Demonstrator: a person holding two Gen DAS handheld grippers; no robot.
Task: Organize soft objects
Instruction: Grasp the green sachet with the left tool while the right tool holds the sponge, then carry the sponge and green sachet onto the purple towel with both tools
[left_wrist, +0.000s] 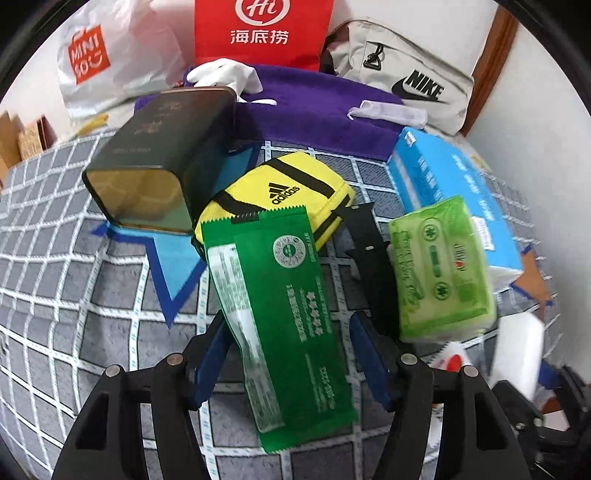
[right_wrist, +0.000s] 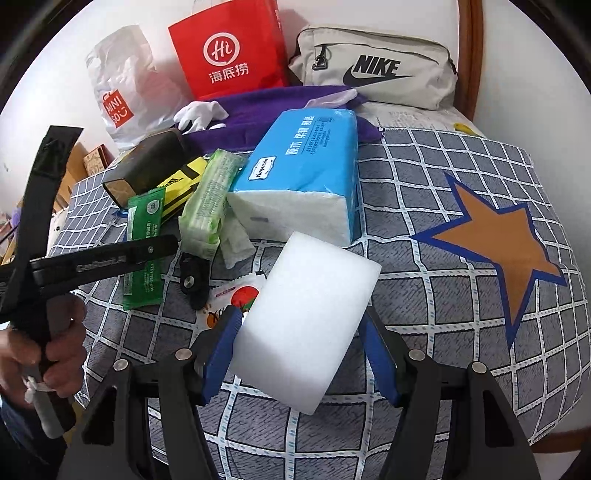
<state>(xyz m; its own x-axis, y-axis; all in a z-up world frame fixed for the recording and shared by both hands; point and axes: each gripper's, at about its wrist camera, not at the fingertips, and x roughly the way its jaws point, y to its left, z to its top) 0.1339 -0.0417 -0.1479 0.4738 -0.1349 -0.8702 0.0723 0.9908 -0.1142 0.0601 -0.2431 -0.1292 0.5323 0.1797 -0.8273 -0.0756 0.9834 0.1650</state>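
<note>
A long green sachet lies on the checked cloth, its lower half between the fingers of my left gripper. The jaws stand open and the pads do not press on it. My right gripper is shut on a white foam block, held a little above the cloth. Behind the sachet are a yellow Adidas pouch, a green tissue pack and a large blue tissue pack. A purple towel and a white glove lie at the back.
A dark tin lies on its side at the left. A black watch strap and a small printed sachet lie mid-table. A red bag, a Miniso bag and a Nike bag line the wall. An orange star marks the cloth's right side.
</note>
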